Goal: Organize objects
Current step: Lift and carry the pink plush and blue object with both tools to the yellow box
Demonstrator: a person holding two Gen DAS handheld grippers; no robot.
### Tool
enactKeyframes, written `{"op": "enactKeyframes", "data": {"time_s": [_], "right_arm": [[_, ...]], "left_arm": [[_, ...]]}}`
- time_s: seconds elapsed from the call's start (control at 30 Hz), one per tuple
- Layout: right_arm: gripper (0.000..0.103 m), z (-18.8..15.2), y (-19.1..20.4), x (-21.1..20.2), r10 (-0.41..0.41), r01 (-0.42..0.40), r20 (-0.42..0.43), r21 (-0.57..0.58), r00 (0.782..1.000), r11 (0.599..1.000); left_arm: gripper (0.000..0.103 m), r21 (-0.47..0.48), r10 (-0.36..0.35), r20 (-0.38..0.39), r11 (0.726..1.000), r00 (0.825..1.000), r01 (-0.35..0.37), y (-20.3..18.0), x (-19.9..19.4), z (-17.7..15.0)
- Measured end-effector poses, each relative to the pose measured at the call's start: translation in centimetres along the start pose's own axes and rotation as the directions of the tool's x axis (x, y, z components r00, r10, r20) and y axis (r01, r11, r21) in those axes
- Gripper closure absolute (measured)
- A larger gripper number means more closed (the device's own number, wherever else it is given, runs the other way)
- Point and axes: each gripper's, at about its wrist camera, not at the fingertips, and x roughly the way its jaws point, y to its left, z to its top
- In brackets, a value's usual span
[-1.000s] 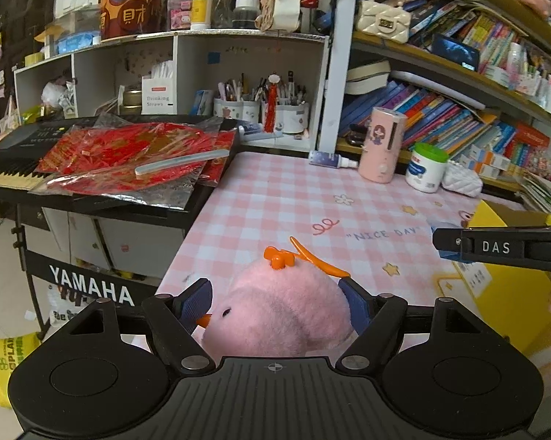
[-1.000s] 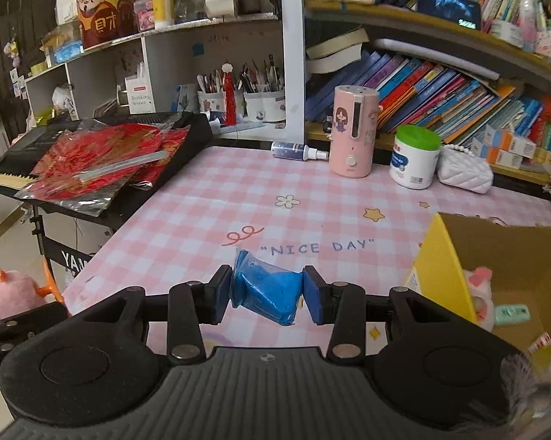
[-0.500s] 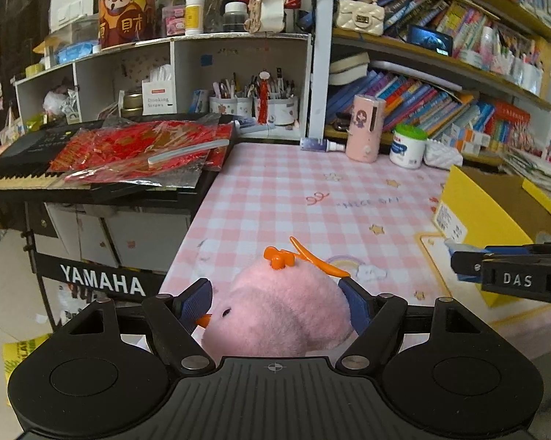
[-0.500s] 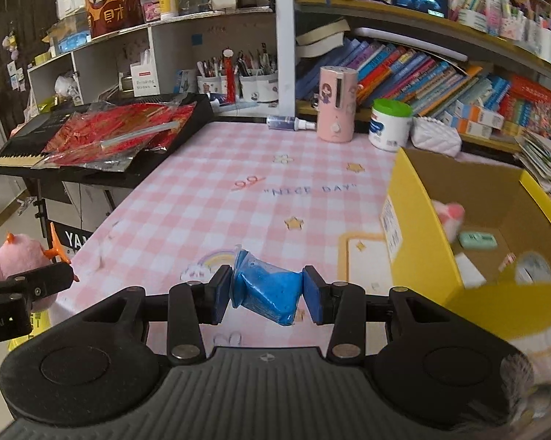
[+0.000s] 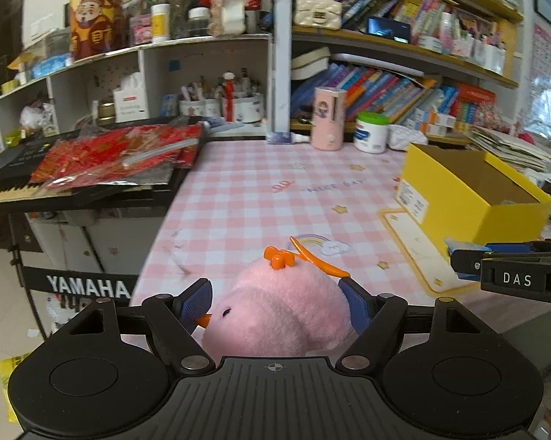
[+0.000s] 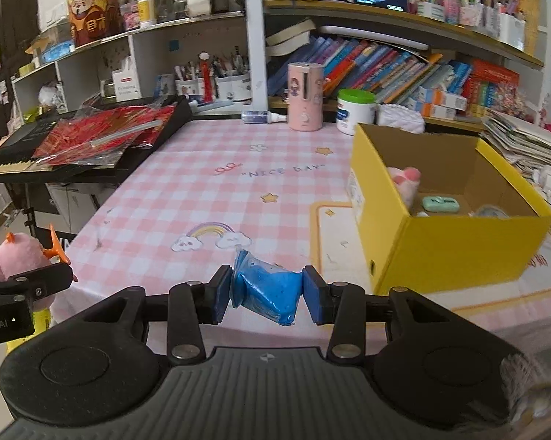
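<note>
A fluffy pink plush bird (image 5: 279, 311) with an orange beak and orange plastic crest is clamped between the blue pads of the left gripper (image 5: 275, 306), held above the near edge of the table (image 5: 246, 198). The right gripper (image 6: 268, 289) squeezes a small glossy blue packet (image 6: 266, 288), crinkled and soft, also over the near edge. Both grippers tilt downward toward the pink checked tablecloth. To the right stands an open yellow cardboard box (image 6: 455, 249), holding a pink soft toy (image 6: 405, 179) and a mint-green case (image 6: 440, 203).
</note>
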Motion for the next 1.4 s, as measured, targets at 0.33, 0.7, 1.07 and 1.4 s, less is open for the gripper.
{"op": "enactKeyframes", "data": {"time_s": [0.33, 0.7, 1.07, 1.4], "right_arm": [[0.064, -2.7, -4.6, -2.0, -0.119, 0.123, -0.04, 0.104, 0.992, 0.987], [0.064, -3.8, -11.7, -2.6, -0.199, 0.208, -0.066, 0.193, 0.978, 0.959], [0.064, -1.0, -19.7, -2.0, -0.223, 0.223, -0.022, 0.214, 0.975, 0.951], [0.064, 4.3, -25.3, 0.1, -0.193, 0.178, 0.097, 0.145, 0.976, 0.973]], "left_arm": [[0.027, 0.071, -0.14, -0.038, 0.987, 0.989, 0.142, -4.4, 1.0, -0.5], [0.027, 0.134, -0.229, -0.061, 0.963, 0.972, 0.235, -11.5, 3.3, 0.8], [0.027, 0.148, -0.256, 0.019, 0.957, 0.966, 0.251, -18.2, 4.8, 5.0], [0.027, 0.146, -0.219, 0.087, 0.968, 0.972, 0.204, -23.4, 8.2, 8.9]]}}
